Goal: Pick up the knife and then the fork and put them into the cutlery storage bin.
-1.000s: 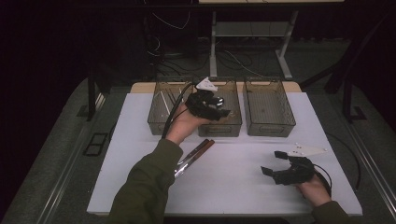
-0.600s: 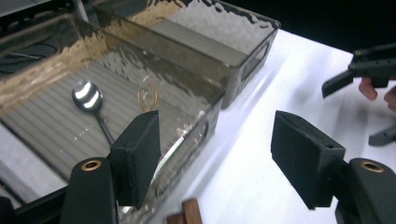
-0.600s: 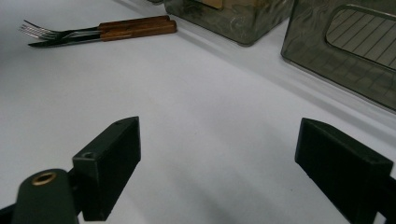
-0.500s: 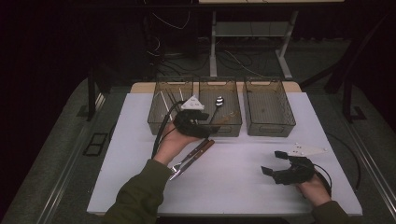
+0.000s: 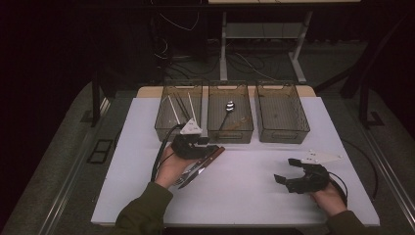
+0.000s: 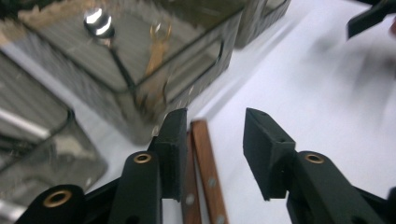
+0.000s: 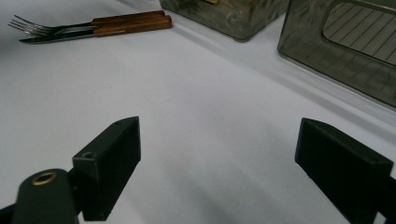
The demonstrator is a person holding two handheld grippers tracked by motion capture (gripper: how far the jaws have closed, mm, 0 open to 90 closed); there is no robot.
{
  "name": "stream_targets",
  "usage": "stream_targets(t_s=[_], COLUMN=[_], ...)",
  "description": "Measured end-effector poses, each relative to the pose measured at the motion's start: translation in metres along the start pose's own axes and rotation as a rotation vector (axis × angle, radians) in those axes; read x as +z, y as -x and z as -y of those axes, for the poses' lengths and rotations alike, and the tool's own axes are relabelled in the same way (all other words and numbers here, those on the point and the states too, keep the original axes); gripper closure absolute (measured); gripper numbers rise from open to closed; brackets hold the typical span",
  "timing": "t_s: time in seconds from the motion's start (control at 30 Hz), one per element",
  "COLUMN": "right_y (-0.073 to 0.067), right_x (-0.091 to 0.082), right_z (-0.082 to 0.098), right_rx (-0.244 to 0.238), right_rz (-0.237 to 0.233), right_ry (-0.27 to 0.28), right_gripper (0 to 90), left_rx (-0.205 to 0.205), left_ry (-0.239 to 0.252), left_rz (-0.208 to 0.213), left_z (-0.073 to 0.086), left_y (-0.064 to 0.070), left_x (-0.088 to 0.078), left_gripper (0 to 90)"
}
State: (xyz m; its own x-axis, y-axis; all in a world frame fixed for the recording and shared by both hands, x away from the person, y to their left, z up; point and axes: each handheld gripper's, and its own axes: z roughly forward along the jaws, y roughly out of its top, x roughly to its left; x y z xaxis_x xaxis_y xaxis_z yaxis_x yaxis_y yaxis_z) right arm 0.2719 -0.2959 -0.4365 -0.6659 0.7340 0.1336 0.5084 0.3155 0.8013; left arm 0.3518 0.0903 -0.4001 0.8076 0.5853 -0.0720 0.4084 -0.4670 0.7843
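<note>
Now, reading from left to right
Left bin (image 5: 178, 111): holds thin pale and dark sticks, chopsticks by the look; it stands just beyond the left hand, so a sweep of the trailing cable could nudge it
Left gripper (image 5: 208, 146): low over the wooden handles (image 6: 201, 158), its fingers (image 6: 173, 149) apart and just closing in; one handle lies between them, but the right pad is not yet on the wood
Cutlery on the counter (image 5: 254, 196): a fork (image 7: 28, 25) and a knife (image 7: 60, 33) lie side by side, touching, in front of the middle bin (image 5: 230, 115)
Risk at the grasp: since the two handles lie tight together, the fingers may pinch both, or catch one edge and flick the other away; I judge a slip likely if the left pad stays atop the seam
Middle bin: a spoon (image 5: 228, 107) and a wooden-handled piece already lie inside; its front wall is close to the fingers, so a forward push could knock it
Right bin (image 5: 281, 111): looks empty, well apart
Right gripper (image 5: 285, 171): rests on the counter with fingers spread wide, holding nothing; little hazard here
</note>
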Motion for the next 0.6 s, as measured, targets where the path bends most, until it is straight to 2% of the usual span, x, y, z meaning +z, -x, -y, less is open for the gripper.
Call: stream_targets(t_s=[0.07, 0.17, 0.33, 0.6], right_y=[0.000, 0.000, 0.000, 0.000], right_x=[0.000, 0.000, 0.000, 0.000], right_z=[0.000, 0.000, 0.000, 0.000], right_rx=[0.001, 0.001, -0.002, -0.003], right_rz=[0.000, 0.002, 0.001, 0.002], right_ry=[0.001, -0.002, -0.002, -0.002], right_gripper=[14.4, 14.4, 14.4, 14.4], left_rx=[0.011, 0.005, -0.030, -0.044], left_ry=[-0.033, -0.059, -0.104, -0.148], left_rz=[-0.013, -0.022, -0.023, -0.039], left_z=[0.006, 0.015, 0.030, 0.042], left_y=[0.000, -0.002, -0.006, -0.005], left_x=[0.001, 0.000, -0.001, 0.000], left_gripper=[62.7, 65.2, 67.9, 71.8])
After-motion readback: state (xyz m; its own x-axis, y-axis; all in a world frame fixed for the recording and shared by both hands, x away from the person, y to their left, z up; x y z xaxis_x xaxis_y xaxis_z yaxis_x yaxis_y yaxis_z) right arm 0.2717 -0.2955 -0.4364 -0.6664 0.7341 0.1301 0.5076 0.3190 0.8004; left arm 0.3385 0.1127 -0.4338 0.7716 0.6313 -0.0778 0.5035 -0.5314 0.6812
